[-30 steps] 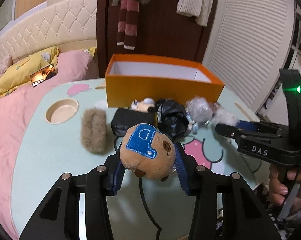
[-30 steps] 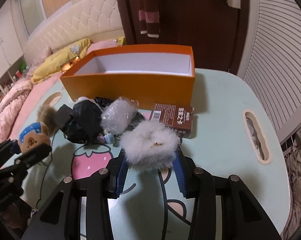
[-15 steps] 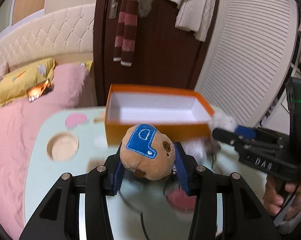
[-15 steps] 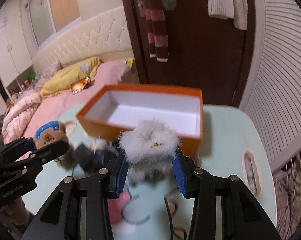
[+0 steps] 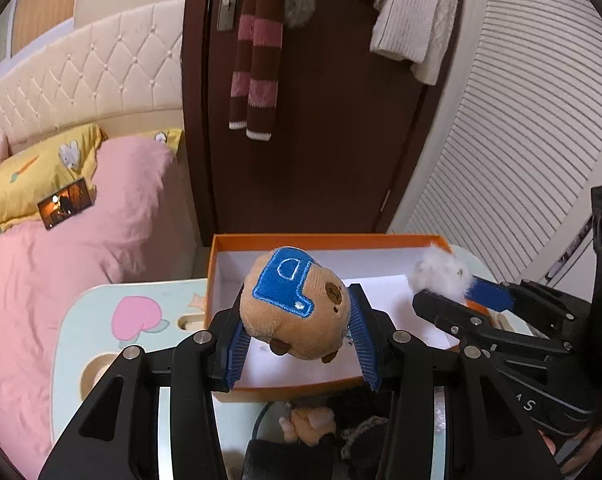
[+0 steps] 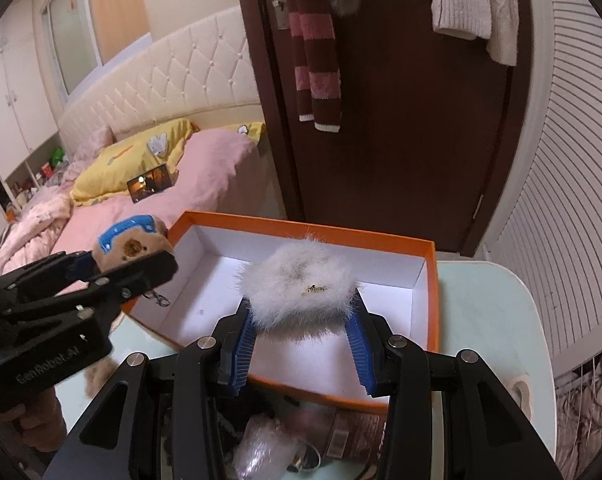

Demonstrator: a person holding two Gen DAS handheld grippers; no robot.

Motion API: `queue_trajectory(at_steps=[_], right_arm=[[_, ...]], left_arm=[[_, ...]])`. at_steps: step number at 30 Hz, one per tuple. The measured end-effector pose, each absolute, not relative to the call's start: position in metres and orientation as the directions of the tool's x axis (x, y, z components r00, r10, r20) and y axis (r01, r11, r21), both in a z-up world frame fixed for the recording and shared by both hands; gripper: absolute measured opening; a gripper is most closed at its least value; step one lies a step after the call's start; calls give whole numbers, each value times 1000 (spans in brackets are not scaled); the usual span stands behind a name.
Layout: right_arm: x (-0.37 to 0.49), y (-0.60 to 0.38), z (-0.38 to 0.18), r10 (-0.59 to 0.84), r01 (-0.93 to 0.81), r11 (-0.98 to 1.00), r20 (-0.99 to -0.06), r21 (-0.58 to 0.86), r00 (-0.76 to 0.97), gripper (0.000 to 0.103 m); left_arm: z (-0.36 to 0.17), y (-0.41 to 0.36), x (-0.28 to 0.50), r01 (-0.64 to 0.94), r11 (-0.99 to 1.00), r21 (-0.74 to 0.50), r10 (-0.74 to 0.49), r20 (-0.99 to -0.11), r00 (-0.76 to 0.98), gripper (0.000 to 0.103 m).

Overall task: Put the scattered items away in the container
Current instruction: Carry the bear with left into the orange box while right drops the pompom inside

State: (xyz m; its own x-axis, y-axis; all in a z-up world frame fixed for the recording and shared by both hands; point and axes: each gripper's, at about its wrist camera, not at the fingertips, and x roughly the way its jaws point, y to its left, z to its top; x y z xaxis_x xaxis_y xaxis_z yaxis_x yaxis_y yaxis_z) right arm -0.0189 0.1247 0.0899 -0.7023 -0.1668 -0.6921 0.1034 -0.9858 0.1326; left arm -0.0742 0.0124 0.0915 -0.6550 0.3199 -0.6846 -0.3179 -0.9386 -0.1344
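Note:
My left gripper is shut on a brown bear plush with a blue cap and holds it above the left part of the open orange box. My right gripper is shut on a white fluffy puff and holds it over the box's white inside. The plush also shows in the right wrist view, and the puff shows in the left wrist view. The box interior looks empty.
More items lie on the pale green table in front of the box: a clear plastic bundle, a brown packet, a small tan toy and dark objects. A pink bed stands left, a brown door behind.
Both grippers rose from the table and moved forward with their loads, from in front of the box to above its open inside. Both stayed shut.

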Motion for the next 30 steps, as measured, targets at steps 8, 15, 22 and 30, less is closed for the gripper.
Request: queue_trajectory(at_steps=[8, 15, 22, 30], right_arm=[[-28, 123, 77, -132, 72, -991, -706, 113, -696, 58], [-27, 127, 81, -143, 59, -988, -698, 143, -702, 65], [-23, 126, 85, -142, 65, -989, -690, 137, -710, 65], [-8, 125, 101, -175, 89, -983, -665, 161, -726, 65]], left_arm=[[75, 6, -80, -259, -951, -168, 299, -716, -631, 66], [77, -2, -79, -261, -946, -192, 318, -702, -637, 75], [82, -4, -75, -261, -947, -189, 317, -694, -646, 75], [105, -5, -57, -283, -948, -147, 306, -667, -680, 75]])
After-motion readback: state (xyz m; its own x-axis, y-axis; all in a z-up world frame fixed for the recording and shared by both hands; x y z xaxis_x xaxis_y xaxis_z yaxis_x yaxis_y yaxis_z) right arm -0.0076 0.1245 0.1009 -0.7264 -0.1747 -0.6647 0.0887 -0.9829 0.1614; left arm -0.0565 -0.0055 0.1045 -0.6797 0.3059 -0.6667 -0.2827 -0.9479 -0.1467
